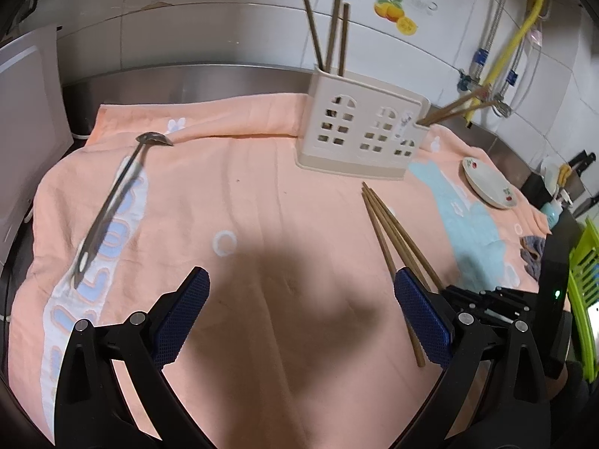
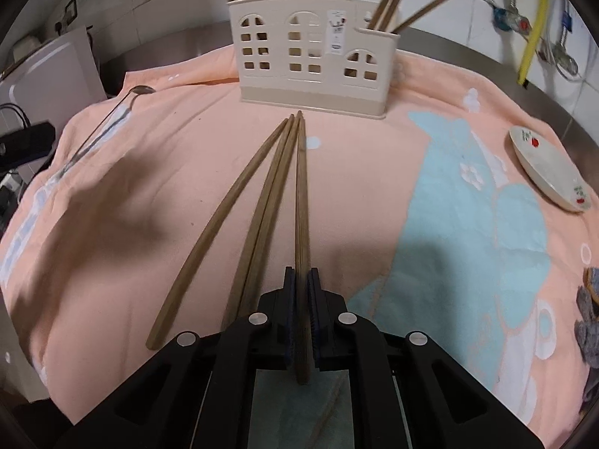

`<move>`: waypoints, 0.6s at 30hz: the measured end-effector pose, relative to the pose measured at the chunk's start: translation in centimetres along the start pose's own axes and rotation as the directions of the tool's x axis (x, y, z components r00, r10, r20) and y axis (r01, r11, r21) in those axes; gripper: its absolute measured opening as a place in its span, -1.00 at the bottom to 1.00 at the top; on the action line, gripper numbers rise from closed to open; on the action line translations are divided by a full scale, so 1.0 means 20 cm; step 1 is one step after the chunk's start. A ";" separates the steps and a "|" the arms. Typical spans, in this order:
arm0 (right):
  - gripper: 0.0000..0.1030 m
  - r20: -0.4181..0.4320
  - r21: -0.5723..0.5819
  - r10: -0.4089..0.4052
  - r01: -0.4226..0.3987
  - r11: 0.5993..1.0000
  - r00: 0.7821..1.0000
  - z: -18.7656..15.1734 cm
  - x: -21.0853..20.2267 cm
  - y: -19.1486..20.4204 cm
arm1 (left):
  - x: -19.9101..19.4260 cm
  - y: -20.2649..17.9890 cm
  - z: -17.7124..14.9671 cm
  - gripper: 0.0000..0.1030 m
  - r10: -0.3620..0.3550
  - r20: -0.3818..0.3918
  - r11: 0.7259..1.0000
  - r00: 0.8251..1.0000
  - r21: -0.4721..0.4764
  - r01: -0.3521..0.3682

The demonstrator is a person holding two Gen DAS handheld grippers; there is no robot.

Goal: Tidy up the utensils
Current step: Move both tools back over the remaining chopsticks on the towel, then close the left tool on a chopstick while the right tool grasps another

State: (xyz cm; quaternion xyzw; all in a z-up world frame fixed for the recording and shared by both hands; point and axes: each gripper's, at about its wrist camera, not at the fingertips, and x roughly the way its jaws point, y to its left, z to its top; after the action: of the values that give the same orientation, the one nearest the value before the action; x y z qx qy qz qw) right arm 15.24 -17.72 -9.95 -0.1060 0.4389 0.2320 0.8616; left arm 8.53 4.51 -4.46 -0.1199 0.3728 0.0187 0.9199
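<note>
A beige utensil holder stands at the back of the peach towel, with wooden chopsticks upright in both end compartments. Three loose wooden chopsticks lie in front of it. My right gripper is shut on the rightmost chopstick near its thick end; the other two lie beside it on the towel. My left gripper is open and empty, just left of the chopsticks. A metal ladle lies on the towel's left side.
A small white plate with cherry print sits at the towel's right. A grey rag lies at the right edge. A white board leans at the left. A green rack stands far right.
</note>
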 end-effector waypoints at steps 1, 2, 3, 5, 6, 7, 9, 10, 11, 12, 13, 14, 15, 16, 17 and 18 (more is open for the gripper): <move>-0.87 0.001 -0.002 -0.001 0.001 1.000 1.000 0.00 -0.01 0.00 | 0.01 -0.01 -0.01 0.90 -0.005 -0.004 1.000 1.000 0.003 0.005; -0.87 0.002 -0.004 -0.007 0.007 1.000 1.000 -0.01 -0.01 -0.01 | 0.01 -0.03 -0.01 0.90 -0.014 -0.010 1.000 1.000 0.007 0.014; -0.87 0.003 -0.001 -0.006 0.006 1.000 1.000 -0.01 -0.01 -0.02 | 0.02 -0.05 -0.03 0.89 -0.020 -0.016 1.000 1.000 0.012 0.020; -0.87 0.005 0.011 0.006 -0.006 1.000 1.000 -0.02 -0.02 -0.03 | 0.04 -0.09 -0.05 0.87 -0.030 -0.021 0.999 0.999 0.024 0.031; -0.87 0.005 0.012 0.008 -0.008 1.000 1.000 -0.02 -0.03 -0.04 | 0.05 -0.12 -0.07 0.87 -0.033 -0.027 0.999 0.999 0.031 0.034; -0.87 0.005 0.014 0.014 -0.014 1.000 1.000 -0.02 -0.03 -0.04 | 0.06 -0.14 -0.08 0.85 -0.039 -0.032 0.998 0.999 0.038 0.040; -0.87 0.007 0.023 0.027 -0.027 0.999 1.000 -0.03 -0.03 -0.06 | 0.08 -0.19 -0.10 0.69 -0.060 -0.047 0.997 0.997 0.053 0.062; -0.87 0.008 0.027 0.034 -0.034 0.999 0.999 -0.03 -0.03 -0.06 | 0.10 -0.21 -0.12 0.60 -0.069 -0.059 0.996 0.996 0.057 0.073; -0.87 0.009 0.026 0.038 -0.039 0.999 0.999 -0.03 -0.03 -0.07 | 0.12 -0.24 -0.13 0.49 -0.087 -0.075 0.994 0.993 0.061 0.092; -0.87 0.010 0.025 0.040 -0.040 0.999 0.999 -0.03 -0.03 -0.07 | 0.14 -0.26 -0.15 0.42 -0.100 -0.089 0.992 0.991 0.067 0.106; -0.87 0.011 0.024 0.042 -0.042 0.999 0.999 -0.03 -0.04 -0.07 | 0.16 -0.29 -0.16 0.34 -0.110 -0.105 0.990 0.988 0.074 0.118; -0.87 0.011 0.023 0.045 -0.045 0.999 0.999 -0.04 -0.04 -0.07 | 0.17 -0.31 -0.18 0.29 -0.114 -0.115 0.989 0.987 0.080 0.123; -0.87 0.012 0.022 0.047 -0.047 0.999 0.999 -0.04 -0.04 -0.07 | 0.19 -0.33 -0.19 0.26 -0.116 -0.122 0.988 0.986 0.084 0.127; -0.87 0.013 0.022 0.049 -0.049 0.999 0.999 -0.04 -0.04 -0.07 | 0.21 -0.35 -0.20 0.19 -0.119 -0.132 0.988 0.984 0.086 0.131; -0.87 0.014 0.022 0.050 -0.051 0.998 0.999 -0.04 -0.04 -0.08 | 0.22 -0.36 -0.20 0.09 -0.122 -0.138 0.987 0.983 0.086 0.134; -0.87 0.015 0.023 0.053 -0.053 0.998 0.998 -0.05 -0.04 -0.08 | 0.24 -0.37 -0.21 0.02 -0.133 -0.150 0.986 0.980 0.083 0.146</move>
State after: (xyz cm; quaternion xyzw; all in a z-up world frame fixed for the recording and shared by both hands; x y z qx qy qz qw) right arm 14.93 -19.73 -9.82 -0.0826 0.4379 0.2505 0.8595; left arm 10.08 -3.91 -9.12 -0.1037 0.4292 -0.0719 0.8943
